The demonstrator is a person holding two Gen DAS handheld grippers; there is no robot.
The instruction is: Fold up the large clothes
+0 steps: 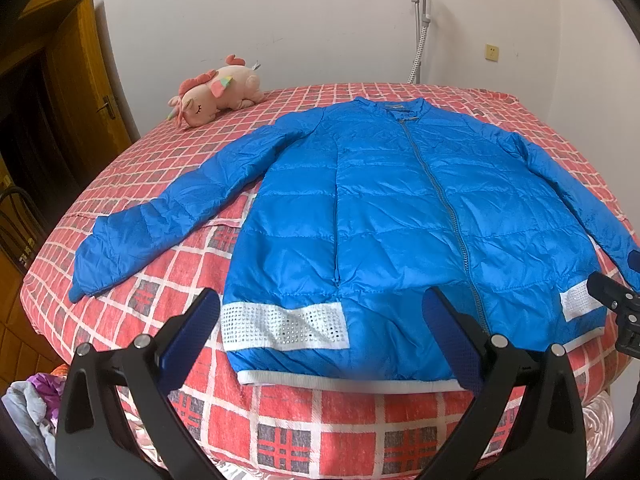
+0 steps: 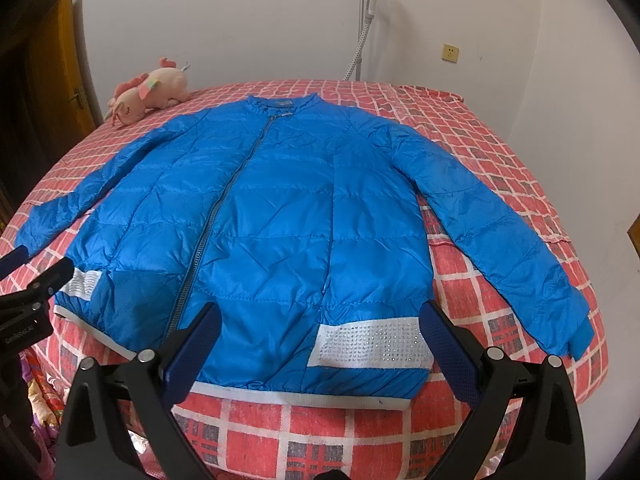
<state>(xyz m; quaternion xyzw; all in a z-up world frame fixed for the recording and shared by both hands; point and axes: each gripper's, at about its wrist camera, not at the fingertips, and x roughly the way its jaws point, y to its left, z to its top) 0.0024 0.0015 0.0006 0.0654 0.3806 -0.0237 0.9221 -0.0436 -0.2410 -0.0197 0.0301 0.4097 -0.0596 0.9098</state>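
Jacket: the blue puffer jacket (image 1: 400, 216) (image 2: 256, 220) is lying flat and face up on the bed, zipped, collar toward the far wall and hem toward me.
Sleeves: both are spreading out and down to the sides; the left sleeve (image 1: 160, 216) is angling off toward the bed's left edge, and the right sleeve (image 2: 500, 228) is running toward the right edge.
Hem: the white ribbed hem band (image 1: 344, 384) (image 2: 296, 396) is sitting just at the near edge of the mattress, with white studded patches just above it on either side.
Left gripper: I am holding my left gripper (image 1: 320, 312) above the hem's left part, its jaws spread wide and gripping nothing.
Right gripper: I am holding my right gripper (image 2: 320, 316) above the hem's right part, likewise spread wide and empty.
Bed: the red checked bedsheet (image 1: 320, 432) (image 2: 500, 152) is covering the whole mattress under the jacket.
Plush toy: a pink unicorn plush (image 1: 218, 94) (image 2: 150, 90) is lying at the far left corner, well apart from the jacket.
Wall: a garment steamer (image 1: 420, 20) (image 2: 364, 20) is standing behind the bed.
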